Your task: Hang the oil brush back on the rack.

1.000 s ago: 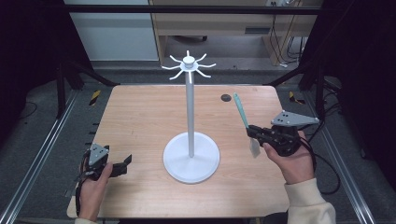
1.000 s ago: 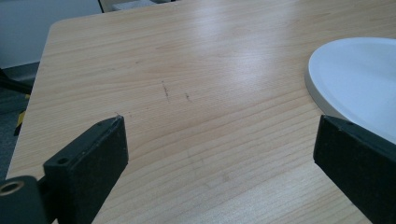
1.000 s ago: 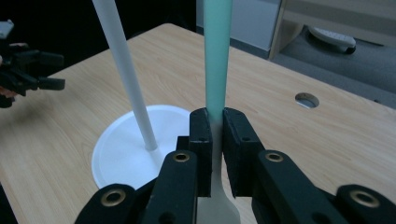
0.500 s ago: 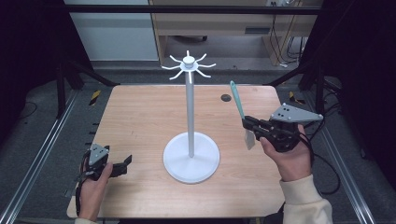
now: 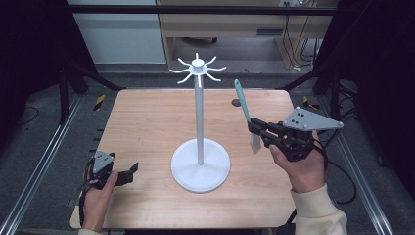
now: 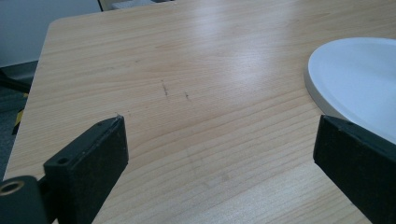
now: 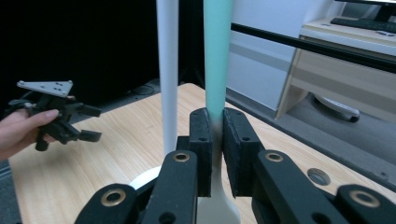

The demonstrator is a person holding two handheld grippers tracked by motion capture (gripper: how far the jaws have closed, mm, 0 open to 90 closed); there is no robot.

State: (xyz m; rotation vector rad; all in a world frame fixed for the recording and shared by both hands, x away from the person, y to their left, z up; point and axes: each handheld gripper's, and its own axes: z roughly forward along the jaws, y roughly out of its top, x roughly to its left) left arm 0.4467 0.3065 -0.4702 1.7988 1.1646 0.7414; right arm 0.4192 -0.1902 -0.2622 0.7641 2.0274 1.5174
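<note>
A teal-handled spatula [image 5: 244, 115] is clamped at its neck by the closed jaws of the right gripper [image 5: 259, 131], held upright above the table's right edge, presumably for hanging on the white hook stand [image 5: 198, 122]. The left gripper [image 5: 128, 172] is rested near the front-left corner, jaws wide apart and empty.

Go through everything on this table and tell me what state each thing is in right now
Hook stand: upright mid-table, nothing hanging on its hooks.
Spatula: lifted off the table, teal handle up, white blade down, clamped by the right gripper.
Left gripper: jaws wide apart, holding nothing, low over the wooden table.
Small dark round object: lying at the table's far edge.
</note>
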